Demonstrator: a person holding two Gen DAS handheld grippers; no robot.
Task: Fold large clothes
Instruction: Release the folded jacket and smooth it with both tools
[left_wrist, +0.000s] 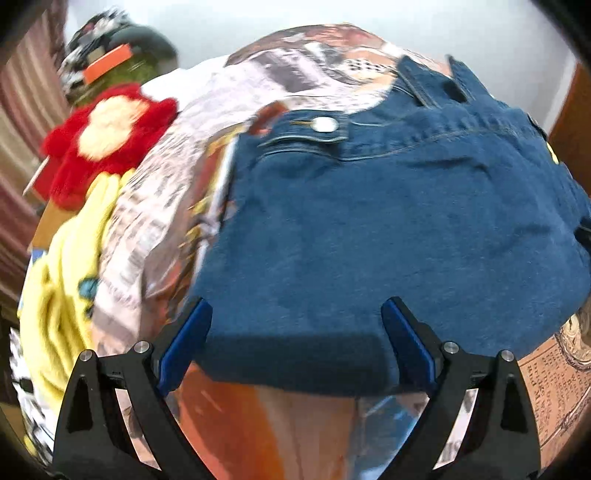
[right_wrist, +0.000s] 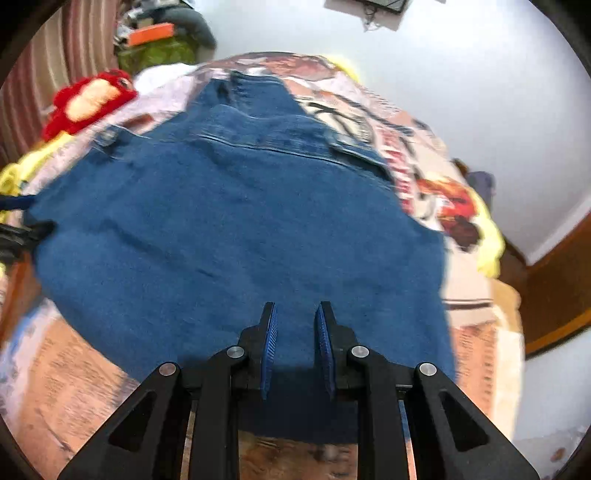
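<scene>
Jeans (left_wrist: 369, 221): blue denim, spread flat on a bed, waistband and metal button (left_wrist: 324, 124) at the far end, hem edge nearest both cameras. The denim covers most of the middle of each view.

Left gripper (left_wrist: 296, 321): jaws wide apart, nothing between the pads; the near denim edge lies below and between the two blue-padded fingers (left_wrist: 184, 343), which straddle it without pressing. Whether the tips touch the cloth cannot be told.

Right gripper (right_wrist: 295, 325): jaws drawn nearly together, a narrow gap left. The denim's near edge lies under and between the pads (right_wrist: 269, 343); whether a fold is pinched there cannot be told.

Bedcover (left_wrist: 166, 206): printed with newspaper and comic patterns, under the jeans on all sides.

Yellow garment (left_wrist: 62, 288): crumpled at the bed's left edge.

Red plush toy (left_wrist: 107, 136): with a cream centre, at the far left beyond the jeans.

Wall (right_wrist: 461, 74): white, behind the bed.

Both views are blurred.
</scene>
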